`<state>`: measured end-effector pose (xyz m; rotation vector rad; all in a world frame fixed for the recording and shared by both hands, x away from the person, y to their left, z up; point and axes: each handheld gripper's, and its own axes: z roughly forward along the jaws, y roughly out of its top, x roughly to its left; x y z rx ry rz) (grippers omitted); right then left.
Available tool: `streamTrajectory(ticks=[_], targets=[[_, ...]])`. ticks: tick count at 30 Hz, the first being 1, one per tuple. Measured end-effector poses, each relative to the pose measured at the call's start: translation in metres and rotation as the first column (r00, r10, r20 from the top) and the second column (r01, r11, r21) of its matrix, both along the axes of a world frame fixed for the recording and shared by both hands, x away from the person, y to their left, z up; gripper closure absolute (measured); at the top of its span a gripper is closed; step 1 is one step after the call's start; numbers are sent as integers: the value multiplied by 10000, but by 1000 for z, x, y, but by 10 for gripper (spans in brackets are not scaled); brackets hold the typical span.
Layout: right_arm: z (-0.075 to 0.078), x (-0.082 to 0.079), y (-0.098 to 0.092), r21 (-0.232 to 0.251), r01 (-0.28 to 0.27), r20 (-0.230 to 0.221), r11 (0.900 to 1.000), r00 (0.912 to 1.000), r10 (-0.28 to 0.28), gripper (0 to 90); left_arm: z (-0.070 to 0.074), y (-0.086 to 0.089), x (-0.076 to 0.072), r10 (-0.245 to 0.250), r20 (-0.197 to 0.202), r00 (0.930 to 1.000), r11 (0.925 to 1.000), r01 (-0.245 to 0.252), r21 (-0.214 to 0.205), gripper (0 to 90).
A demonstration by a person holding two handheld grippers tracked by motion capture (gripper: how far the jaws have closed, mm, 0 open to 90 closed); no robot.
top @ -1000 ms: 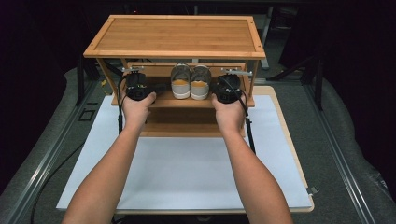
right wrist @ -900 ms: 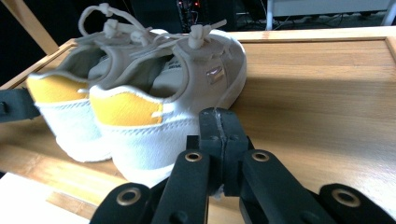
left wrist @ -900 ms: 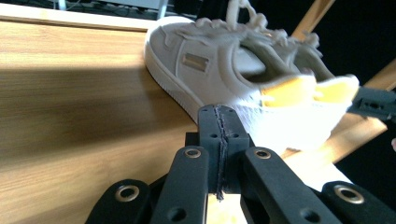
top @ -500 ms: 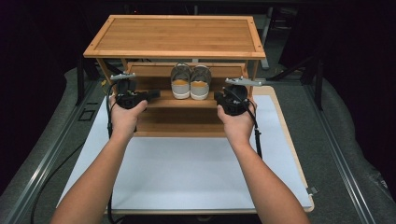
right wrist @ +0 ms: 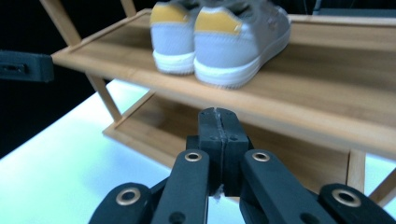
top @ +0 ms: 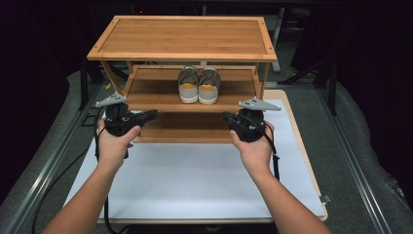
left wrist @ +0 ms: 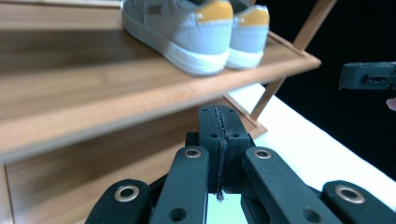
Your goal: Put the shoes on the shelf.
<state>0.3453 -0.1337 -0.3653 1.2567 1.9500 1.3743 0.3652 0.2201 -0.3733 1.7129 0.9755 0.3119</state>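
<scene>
A pair of grey shoes (top: 198, 86) with yellow heel tabs and white soles stands side by side, heels toward me, on the middle shelf of a three-tier wooden rack (top: 182, 38). My left gripper (top: 152, 115) is held in front of the rack's lower left, jaws pointing inward, shut with nothing between them. My right gripper (top: 228, 118) mirrors it at the lower right, also shut and empty. In the left gripper view the closed jaws (left wrist: 218, 122) sit below the shelf edge, with the shoes (left wrist: 196, 28) above. The right gripper view shows its pressed jaws (right wrist: 218, 125) under the shoes (right wrist: 219, 35).
The rack stands at the far end of a white mat (top: 195, 180) on a wooden board. A metal rail (top: 44, 170) runs along the left, and grey padding flanks both sides. Dark surroundings lie behind the rack. The bottom shelf (top: 185, 131) holds nothing.
Both hands have drawn back from the middle shelf toward me and spread apart, ending lower in front of the rack. The shoes stay where they were.
</scene>
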Motion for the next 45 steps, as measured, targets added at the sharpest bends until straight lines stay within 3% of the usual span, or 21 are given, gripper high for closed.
streamTrajectory(ticks=[3, 12, 18, 22, 23, 24, 26, 31, 33, 36, 37, 40, 41, 45], targets=[[-11, -10, -3, -236, 49, -72, 9997, 10000, -51, 900, -4, 4, -9, -75, 71, 9999, 9995, 73, 299, 889], [-31, -24, -12, 4, 14, -301, 10000, 9995, -14, 900, -24, 17, -29, -53, 6, 10000, 9975, 52, 703, 887], [-50, -42, -19, -339, 28, -353, 9994, 9994, -40, 900, -43, 17, -41, -264, -306, 9992, 9963, 288, 816, 881], [-68, -53, -25, -322, 81, -560, 9994, 9984, -99, 899, -58, 15, -47, -360, -552, 9978, 9951, 409, 901, 880], [-72, -56, -26, -355, 130, -602, 9993, 9981, -151, 899, -67, 13, -51, -370, -634, 9973, 9951, 426, 896, 883], [-76, -58, -27, -347, 206, -590, 9992, 9980, -226, 898, -67, 13, -51, -370, -634, 9973, 9951, 426, 896, 885], [-84, -61, -29, -242, 225, -723, 9995, 9971, -242, 898, -83, 8, -55, -479, -883, 9949, 9915, 580, 1160, 885], [-99, -67, -29, -425, 470, -661, 9980, 9966, -497, 896, -101, 6, -57, -449, -984, 9941, 9926, 554, 1076, 880], [-111, -70, -29, -477, 499, -665, 9976, 9964, -531, 894, -114, 6, -58, -343, -1217, 9920, 9937, 469, 1020, 869], [-120, -71, -29, -601, 467, -664, 9971, 9965, -507, 892, -120, 6, -58, -315, -1218, 9921, 9920, 459, 1175, 864], [-128, -70, -29, -587, 390, -808, 9975, 9958, -436, 888, -125, 6, -57, -211, -992, 9948, 9903, 344, 1343, 859], [-135, -69, -29, -619, 250, -954, 9978, 9950, -309, 882, -132, 6, -57, -121, -1046, 9944, 9914, 256, 1283, 855], [-141, -68, -28, -979, 244, -895, 9949, 9954, -332, 880, -136, 6, -56, -98, -1125, 9936, 9912, 244, 1298, 840], [-148, -68, -27, -1064, 260, -1000, 9940, 9943, -368, 876, -142, 5, -57, -143, -1204, 9926, 9899, 310, 1386, 820]])
